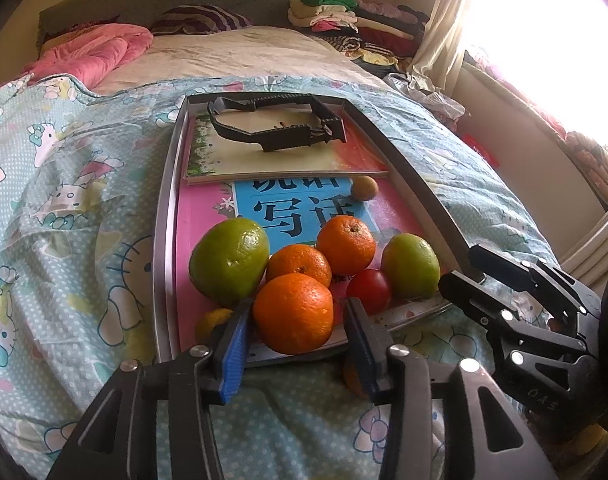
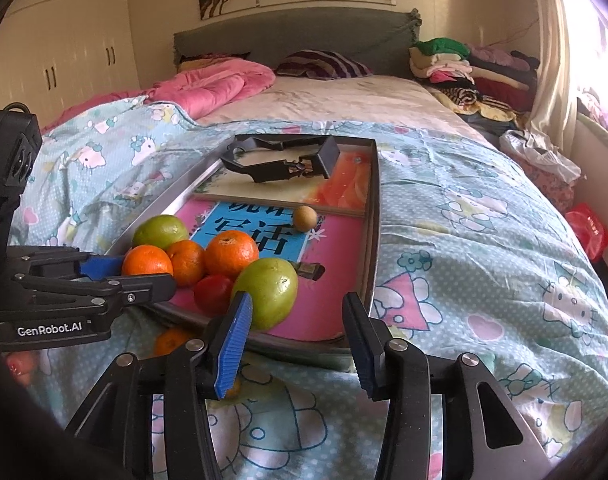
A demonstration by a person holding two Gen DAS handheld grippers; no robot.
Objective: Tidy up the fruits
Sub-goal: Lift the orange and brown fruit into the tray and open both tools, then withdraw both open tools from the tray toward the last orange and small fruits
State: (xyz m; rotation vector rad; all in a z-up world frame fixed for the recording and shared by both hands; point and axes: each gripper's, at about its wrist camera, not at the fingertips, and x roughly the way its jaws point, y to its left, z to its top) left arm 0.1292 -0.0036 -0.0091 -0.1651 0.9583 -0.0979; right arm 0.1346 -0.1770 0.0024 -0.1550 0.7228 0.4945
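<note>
The left gripper is spread around an orange, contact unclear; the right gripper is spread, holding nothing.

Daylight floods in from a window on the right, blown out to pure white in the left wrist view, with a pale cream curtain glowing beside it. The same glare washes the right edge of the right wrist view. The room is otherwise evenly bright, with soft shadows under the cluster of orange and green round fruits on the shallow grey metal tray. Both fisheye pictures bend straight lines strongly, and their corners darken to black. The focus is fairly sharp throughout.
</note>
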